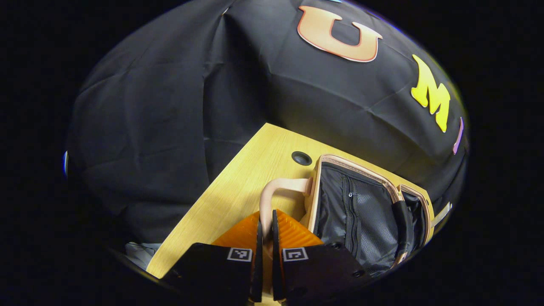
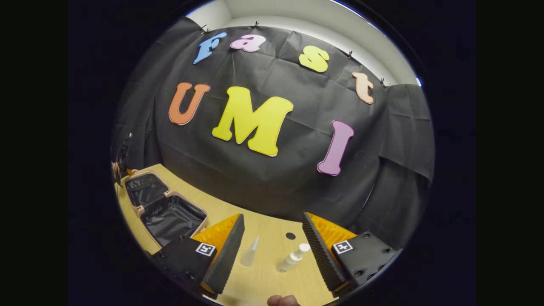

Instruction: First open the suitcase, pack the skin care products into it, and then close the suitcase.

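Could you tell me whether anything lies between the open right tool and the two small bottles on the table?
Nothing visible does. The right tool is open, and the clear pointed-cap bottle and the small white-capped pump bottle lie on bare light wooden table between its fingers. The open pink suitcase with black lining lies apart.

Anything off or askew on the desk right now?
Nothing spilled or damaged. The two bottles lie on their sides on the table, unpacked; the suitcase lies open, left gripper shut on its handle.
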{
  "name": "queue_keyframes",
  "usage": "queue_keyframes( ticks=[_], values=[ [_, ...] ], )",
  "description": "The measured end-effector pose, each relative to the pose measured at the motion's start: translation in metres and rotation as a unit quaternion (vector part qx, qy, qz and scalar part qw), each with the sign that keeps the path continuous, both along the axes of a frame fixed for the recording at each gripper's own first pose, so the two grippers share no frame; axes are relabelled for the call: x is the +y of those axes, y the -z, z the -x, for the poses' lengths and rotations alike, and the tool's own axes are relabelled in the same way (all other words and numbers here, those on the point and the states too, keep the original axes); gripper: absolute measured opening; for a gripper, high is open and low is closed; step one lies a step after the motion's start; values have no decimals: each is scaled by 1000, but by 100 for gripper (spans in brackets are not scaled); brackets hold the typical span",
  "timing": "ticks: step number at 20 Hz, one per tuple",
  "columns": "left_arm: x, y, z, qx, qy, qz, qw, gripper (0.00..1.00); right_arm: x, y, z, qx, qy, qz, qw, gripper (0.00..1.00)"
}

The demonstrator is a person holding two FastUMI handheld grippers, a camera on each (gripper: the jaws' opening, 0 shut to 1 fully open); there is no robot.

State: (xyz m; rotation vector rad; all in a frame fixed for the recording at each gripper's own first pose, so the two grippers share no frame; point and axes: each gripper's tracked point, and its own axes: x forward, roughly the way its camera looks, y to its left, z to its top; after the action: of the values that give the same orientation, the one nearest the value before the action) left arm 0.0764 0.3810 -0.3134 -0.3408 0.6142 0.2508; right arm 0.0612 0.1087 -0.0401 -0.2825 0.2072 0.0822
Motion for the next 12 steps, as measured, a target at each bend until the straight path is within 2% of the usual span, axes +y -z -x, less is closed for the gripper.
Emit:
queue_keyframes(
  ticks=[2, 3, 4, 5, 8, 9, 12],
  values=[
    [3, 2, 5, 13, -5, -12, 1000, 22, -2, 3, -2, 2, 0, -7, 1000, 78],
    [4, -4, 8, 9, -9, -18, 1000, 48, -3, 5, -3, 5, -1, -10, 1000, 78],
    [4, -10, 12, 5, -14, -24, 1000, 37, -4, 9, -5, 8, -2, -14, 1000, 78],
    [1, -22, 16, -6, -18, -28, 999, 50, -7, 11, -6, 9, 0, -20, 1000, 81],
    [-17, -67, 29, -39, -26, -53, 997, 86, -20, 12, -3, 6, 2, -38, 999, 81],
    [-26, -87, 31, -53, -29, -63, 996, 90, -26, 12, -2, 3, 2, -44, 999, 81],
    [-73, -147, 34, -100, -24, -96, 990, 93, -49, 11, -1, -4, 6, -64, 998, 81]
  ],
)
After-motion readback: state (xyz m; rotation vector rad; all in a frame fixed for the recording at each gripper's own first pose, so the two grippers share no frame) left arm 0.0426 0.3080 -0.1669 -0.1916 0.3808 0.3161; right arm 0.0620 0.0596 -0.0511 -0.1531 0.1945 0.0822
